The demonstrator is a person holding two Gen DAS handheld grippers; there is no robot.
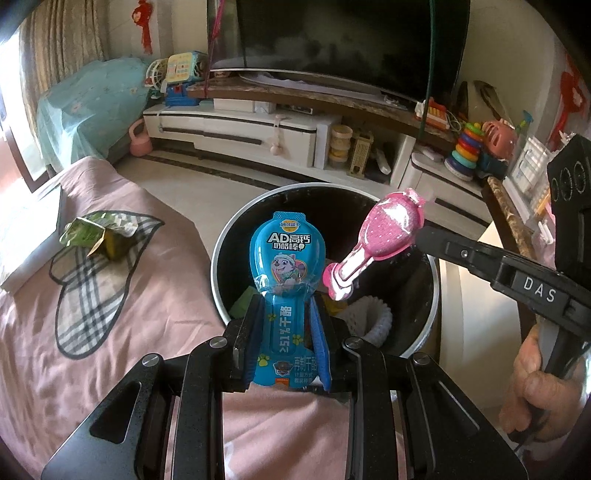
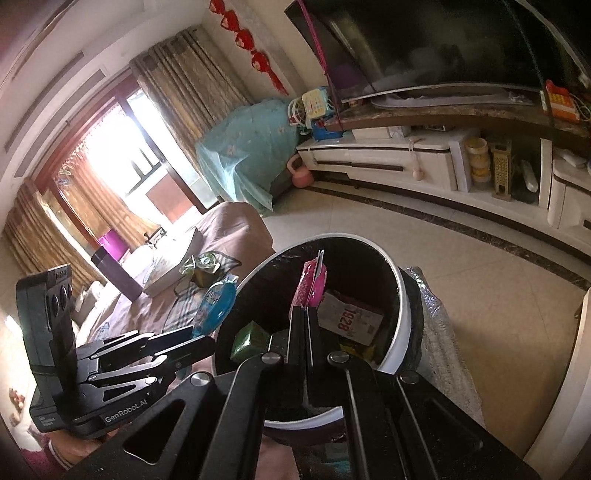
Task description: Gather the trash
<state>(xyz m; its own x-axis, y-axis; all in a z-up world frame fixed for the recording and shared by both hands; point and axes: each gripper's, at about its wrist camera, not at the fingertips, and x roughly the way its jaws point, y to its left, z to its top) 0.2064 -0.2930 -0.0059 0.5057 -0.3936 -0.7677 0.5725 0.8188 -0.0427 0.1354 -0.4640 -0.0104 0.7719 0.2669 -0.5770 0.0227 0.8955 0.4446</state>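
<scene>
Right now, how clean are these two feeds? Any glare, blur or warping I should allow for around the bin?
Left wrist view: evenly lit and sharp on the blue wrapper and pink wrapper over the bin; fisheye bends the TV stand, corners dark. Right wrist view: the window is blown out white, the bin's inside is dim, and the right gripper looks soft up close.

This is a family living room. A big dark television [image 1: 351, 40] stands on a long white media cabinet [image 1: 236, 129], with a stacking-ring toy [image 1: 466, 149] and other children's toys along it. Heavy curtains [image 2: 177, 92] frame a bright window, red ornaments [image 2: 240, 29] hang on the wall, and a pink cover [image 1: 129, 277] drapes the furniture.
</scene>
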